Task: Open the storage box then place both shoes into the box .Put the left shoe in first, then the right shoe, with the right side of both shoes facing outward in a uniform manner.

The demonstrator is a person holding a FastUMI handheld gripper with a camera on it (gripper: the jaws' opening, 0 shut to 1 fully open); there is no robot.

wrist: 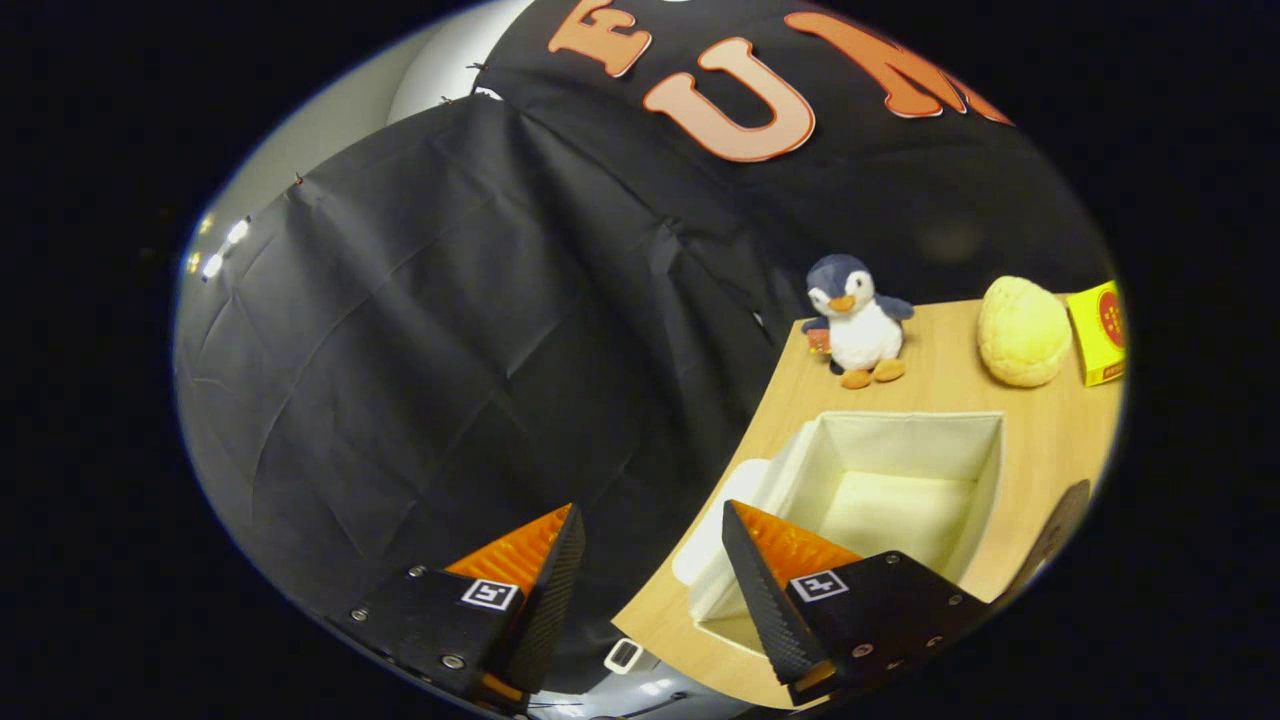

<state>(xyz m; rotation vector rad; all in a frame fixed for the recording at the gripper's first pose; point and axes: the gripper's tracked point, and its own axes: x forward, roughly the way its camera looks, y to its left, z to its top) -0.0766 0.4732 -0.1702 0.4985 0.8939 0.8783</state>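
Gripper view: jaws (650, 560) seen spread wide, nothing held between them. Storage box (900, 480) sits open on the wooden surface (1040, 440), just ahead of the right finger, interior bare. Box judged to be soft fabric, light, walls likely to flex; best taken by the rim if it needs moving. Beyond the box: plush penguin (855, 320), yellow bun-like object (1022, 332), yellow carton (1098, 332). Lid state judged done; shoe loading not yet started.
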